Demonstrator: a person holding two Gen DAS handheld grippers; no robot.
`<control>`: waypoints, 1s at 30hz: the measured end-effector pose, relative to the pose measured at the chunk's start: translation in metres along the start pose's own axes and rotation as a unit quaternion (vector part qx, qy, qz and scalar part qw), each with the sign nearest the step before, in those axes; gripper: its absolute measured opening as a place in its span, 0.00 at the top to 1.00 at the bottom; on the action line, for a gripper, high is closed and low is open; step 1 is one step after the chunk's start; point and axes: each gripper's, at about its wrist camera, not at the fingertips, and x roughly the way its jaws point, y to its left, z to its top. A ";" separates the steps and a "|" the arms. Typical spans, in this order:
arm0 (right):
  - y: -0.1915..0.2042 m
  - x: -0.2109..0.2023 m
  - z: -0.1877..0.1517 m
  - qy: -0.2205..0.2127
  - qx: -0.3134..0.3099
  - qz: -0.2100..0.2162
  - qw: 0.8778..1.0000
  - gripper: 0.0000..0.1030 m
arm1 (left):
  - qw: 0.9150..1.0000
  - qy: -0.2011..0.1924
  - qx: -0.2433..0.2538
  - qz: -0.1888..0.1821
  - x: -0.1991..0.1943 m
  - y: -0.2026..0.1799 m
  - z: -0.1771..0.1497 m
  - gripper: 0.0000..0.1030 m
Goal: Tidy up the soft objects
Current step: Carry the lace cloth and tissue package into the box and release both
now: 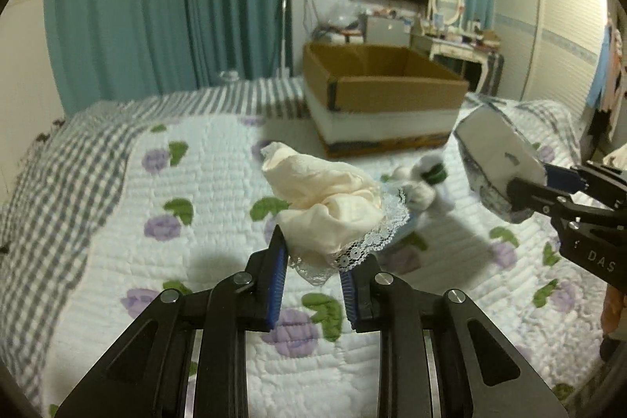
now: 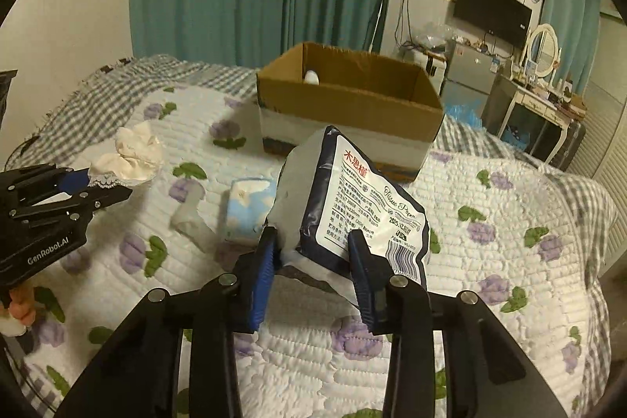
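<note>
Left gripper (image 1: 313, 261), fingers clenched on a cream lace-trimmed cloth (image 1: 329, 198); right gripper (image 2: 313, 261), fingers grasping a tissue pack (image 2: 352, 198); both held above the bed (image 2: 509, 183), cardboard box (image 2: 348, 104) at twelve o'clock.

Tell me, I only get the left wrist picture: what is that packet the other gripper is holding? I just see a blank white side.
Observer: The right wrist view shows its label. The packet reads "Tissue Paper" above a barcode, and the right gripper is clamped on it.
Visitor: Is anything in the cardboard box yet?
Observer: Yes, a small white thing sits against its far inside wall. I can't tell what it is.
Visitor: Is anything hiding behind the cream cloth?
Observer: A pale blue pack printed with clouds lies on the quilt.
</note>
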 end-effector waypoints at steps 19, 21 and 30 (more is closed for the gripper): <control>-0.046 -0.038 0.093 -0.072 -0.002 0.015 0.997 0.65 | 0.996 -0.067 0.055 -0.020 0.003 -0.044 0.106 0.77; -0.056 -0.029 0.112 -0.078 0.001 0.018 0.997 0.65 | 0.995 -0.072 0.058 -0.022 0.015 -0.047 0.122 0.77; -0.089 0.059 0.183 -0.081 0.018 0.034 0.996 0.65 | 0.996 -0.064 0.061 -0.020 0.113 -0.047 0.178 0.74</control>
